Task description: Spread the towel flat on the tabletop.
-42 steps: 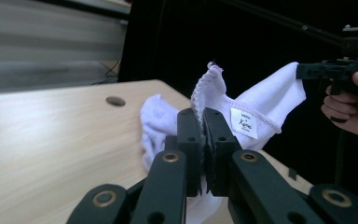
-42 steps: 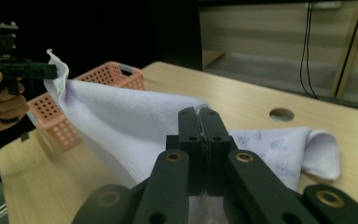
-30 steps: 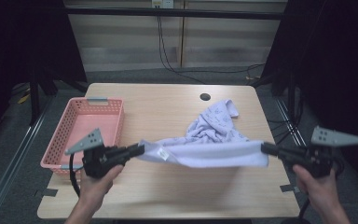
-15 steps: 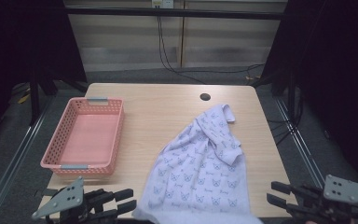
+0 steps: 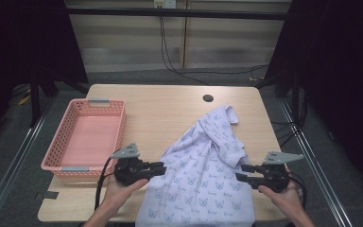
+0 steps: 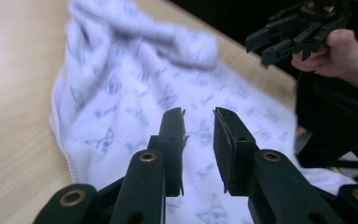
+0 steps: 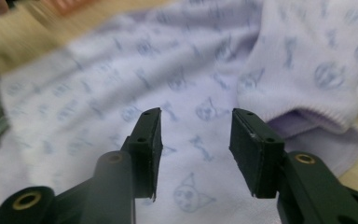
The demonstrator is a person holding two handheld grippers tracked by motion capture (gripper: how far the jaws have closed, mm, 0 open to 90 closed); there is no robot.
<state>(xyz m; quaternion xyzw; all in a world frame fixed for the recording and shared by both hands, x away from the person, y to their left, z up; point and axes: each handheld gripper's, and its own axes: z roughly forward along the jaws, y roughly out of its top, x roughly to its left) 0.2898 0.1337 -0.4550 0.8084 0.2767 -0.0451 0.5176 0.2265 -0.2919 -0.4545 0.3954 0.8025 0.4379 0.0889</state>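
A lavender garment printed with small cat faces lies spread on the wooden table, its near hem hanging over the front edge. My left gripper hovers at its left edge, open, with nothing between the jaws. My right gripper hovers at the cloth's right edge, also open and empty. In the left gripper view the left gripper points across the garment toward the right gripper in a hand. In the right gripper view the right gripper is over the cloth beside a ribbed cuff.
A pink plastic basket stands empty at the table's left side, close to my left hand. A round cable hole sits at the back of the table. Bare wood lies behind and left of the garment.
A second ago both grippers held the garment stretched in the air. They drew it toward the front edge, laid it flat, let go, and now sit open at its sides.
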